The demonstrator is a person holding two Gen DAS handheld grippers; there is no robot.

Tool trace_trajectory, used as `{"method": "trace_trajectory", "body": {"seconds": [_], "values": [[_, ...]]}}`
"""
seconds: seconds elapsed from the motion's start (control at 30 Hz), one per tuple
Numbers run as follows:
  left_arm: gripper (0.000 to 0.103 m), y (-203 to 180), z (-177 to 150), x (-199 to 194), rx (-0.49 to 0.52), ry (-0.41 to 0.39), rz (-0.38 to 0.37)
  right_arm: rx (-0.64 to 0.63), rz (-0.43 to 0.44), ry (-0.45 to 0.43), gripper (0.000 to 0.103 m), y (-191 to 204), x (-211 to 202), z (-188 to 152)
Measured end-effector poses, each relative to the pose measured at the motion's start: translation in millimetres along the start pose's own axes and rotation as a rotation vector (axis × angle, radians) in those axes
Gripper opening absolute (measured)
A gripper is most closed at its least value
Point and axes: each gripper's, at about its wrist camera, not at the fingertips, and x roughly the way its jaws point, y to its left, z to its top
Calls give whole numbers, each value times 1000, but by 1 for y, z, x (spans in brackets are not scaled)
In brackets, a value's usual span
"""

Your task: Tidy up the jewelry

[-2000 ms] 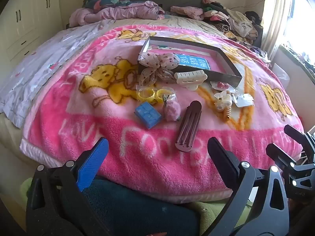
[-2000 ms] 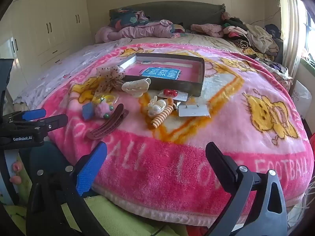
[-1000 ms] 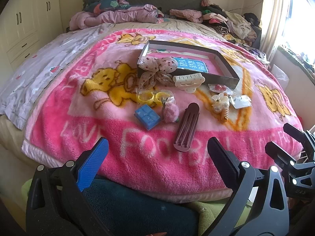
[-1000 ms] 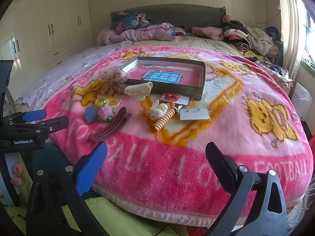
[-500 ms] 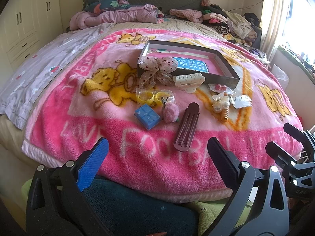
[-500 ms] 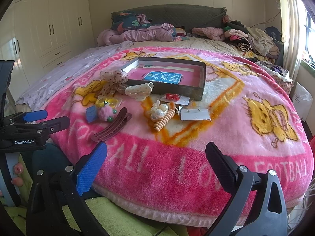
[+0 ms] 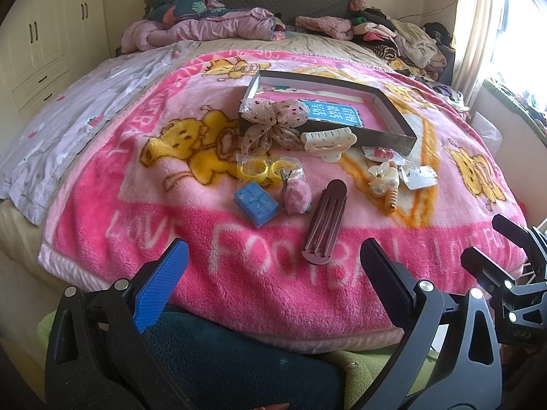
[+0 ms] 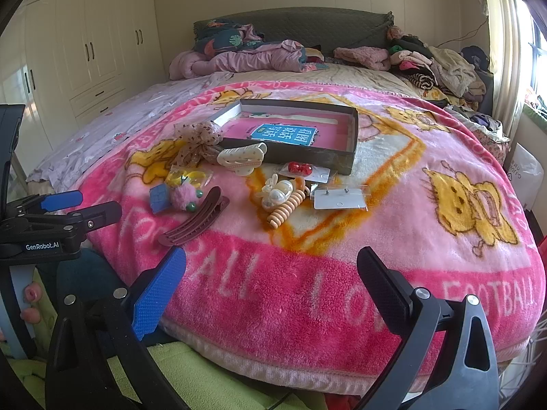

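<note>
Two grippers, both with jaws spread wide and empty, hang off the near edge of the bed: left gripper (image 7: 273, 266), right gripper (image 8: 271, 273). Nothing sorted yet, judging by the layout; every piece lies loose on the pink blanket (image 8: 393, 239), just outside the near wall of the shallow dark box (image 8: 352, 143), which holds only a blue printed card. Closest to the near edge is the maroon hair clip (image 7: 326, 222): rigid plastic, light, likely easiest taken across its narrow width near mid-length. The cream claw clip (image 7: 330, 141) touches the box's near wall; stiff but probably springy, best gripped on the body, not the teeth. The dotted bow (image 7: 275, 123) drapes over the box's near-left corner; soft, will squash and sag. The blue block (image 7: 255, 203) and pink pom-pom (image 7: 296, 196) sit side by side, the bagged yellow rings (image 7: 265, 171) just behind; the bag looks slippery. Toward the right edge, a pearl flower clip (image 8: 277, 193) rests against an orange spiral piece (image 8: 287, 210), earring cards (image 8: 340, 198) beside them; thin, flat, hard to get under on plush pile. Items are crowded, so neighbours may get dragged. Clothes piled at the headboard are well clear.
</note>
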Motion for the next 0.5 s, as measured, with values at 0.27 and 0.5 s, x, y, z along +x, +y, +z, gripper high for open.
{"method": "trace_trajectory", "body": {"seconds": [0.27, 0.5], "values": [[92, 0, 0, 0, 1, 0, 1, -1, 2, 2, 97, 1, -1, 0], [92, 4, 1, -1, -5, 0, 11, -8, -1, 3, 97, 2, 0, 3]]}}
